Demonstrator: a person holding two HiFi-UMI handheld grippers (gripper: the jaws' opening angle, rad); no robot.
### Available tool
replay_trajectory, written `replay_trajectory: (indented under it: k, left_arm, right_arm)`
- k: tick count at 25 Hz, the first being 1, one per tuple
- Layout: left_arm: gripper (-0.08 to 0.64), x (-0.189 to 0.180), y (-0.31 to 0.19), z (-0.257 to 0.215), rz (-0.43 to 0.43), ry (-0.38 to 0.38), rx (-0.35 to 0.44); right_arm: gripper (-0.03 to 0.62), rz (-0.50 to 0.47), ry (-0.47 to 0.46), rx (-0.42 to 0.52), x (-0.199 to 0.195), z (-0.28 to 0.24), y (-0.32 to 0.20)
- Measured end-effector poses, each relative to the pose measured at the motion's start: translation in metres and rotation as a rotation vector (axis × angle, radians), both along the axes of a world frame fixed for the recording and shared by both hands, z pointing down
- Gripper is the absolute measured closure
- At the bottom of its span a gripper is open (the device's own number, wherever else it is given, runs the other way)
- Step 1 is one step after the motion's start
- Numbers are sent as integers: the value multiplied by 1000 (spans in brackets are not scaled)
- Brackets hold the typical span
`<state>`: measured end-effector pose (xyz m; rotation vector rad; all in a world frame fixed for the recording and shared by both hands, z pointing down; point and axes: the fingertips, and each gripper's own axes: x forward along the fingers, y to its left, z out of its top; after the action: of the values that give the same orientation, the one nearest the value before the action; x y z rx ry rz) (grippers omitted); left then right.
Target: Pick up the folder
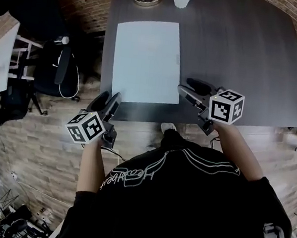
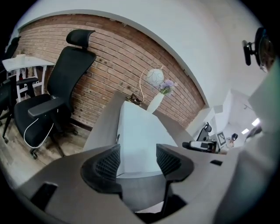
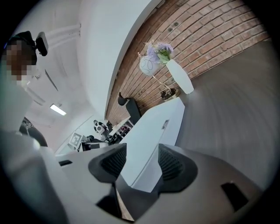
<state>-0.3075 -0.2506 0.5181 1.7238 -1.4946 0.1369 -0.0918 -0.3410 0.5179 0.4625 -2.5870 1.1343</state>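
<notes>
Reaching for folder [image 1: 146, 60]: you're at its near edge
Left gripper [image 1: 108, 98]: jaws apart, empty
Right gripper [image 1: 185, 86]: jaws apart, empty
Next: clamp folder's near corners

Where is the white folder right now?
In the head view the folder lies flat on the dark table, toward its left and near edge, with the left gripper and right gripper by its near corners.
</notes>
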Motion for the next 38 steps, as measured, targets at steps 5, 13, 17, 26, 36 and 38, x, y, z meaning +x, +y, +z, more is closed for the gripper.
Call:
replay_trajectory:
  k: [5, 13, 17, 26, 36, 38]
  left_arm:
    - [325, -2, -6, 13, 49, 12, -27]
    - [325, 0, -10, 25, 124, 28, -57]
    - [334, 3, -12, 31, 165, -9, -67]
    - [339, 3, -11, 34, 189, -42, -63]
    - [342, 6, 10, 33, 207, -29, -67]
    - [342, 6, 17, 34, 211, -24, -70]
  right_arm:
    - [402, 51, 27, -25, -6, 16, 5]
    - [402, 60, 148, 21, -11, 36, 18]
    - [406, 78, 173, 22, -13, 41, 18]
    - [438, 123, 179, 27, -13, 41, 21]
    - [442, 152, 193, 36, -9, 40, 42]
    - [443, 159, 195, 37, -9, 40, 49]
